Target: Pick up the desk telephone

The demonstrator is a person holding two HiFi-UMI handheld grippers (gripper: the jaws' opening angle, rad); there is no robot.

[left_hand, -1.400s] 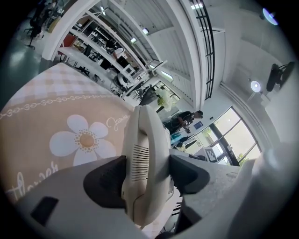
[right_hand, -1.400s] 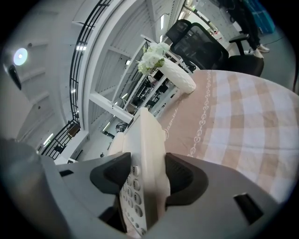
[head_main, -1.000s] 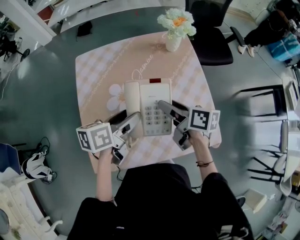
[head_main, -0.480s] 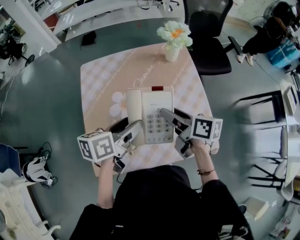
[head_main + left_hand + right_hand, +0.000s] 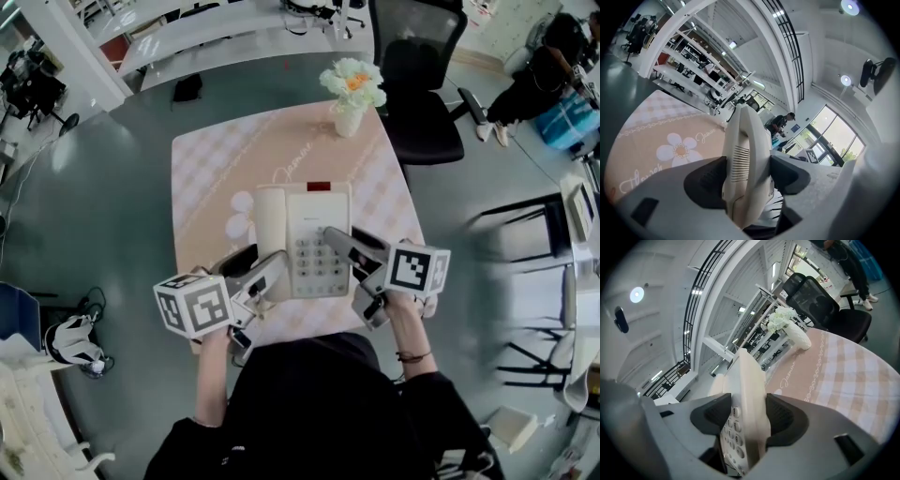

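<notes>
A cream desk telephone [image 5: 305, 239], with its handset on the left and its keypad in the middle, is over the pink checked table [image 5: 211, 159]. My left gripper [image 5: 262, 265] is shut on its handset side; in the left gripper view the dark pads [image 5: 705, 180] press the handset [image 5: 745, 154] from both sides. My right gripper [image 5: 345, 258] is shut on the telephone's right edge, with the keypad [image 5: 733, 427] showing beside the clamped edge [image 5: 752, 399]. I cannot tell whether the telephone rests on the table or hangs just above it.
A white vase of flowers [image 5: 352, 89] stands at the table's far edge. A black office chair [image 5: 422, 84] is behind the table to the right, with more chairs [image 5: 548, 225] at the right. A flower print [image 5: 239, 216] on the cloth lies just left of the telephone.
The head view has shifted, so the table sits lower and further right in the picture. Both grippers keep their hold on the telephone, which has barely moved relative to the table.
</notes>
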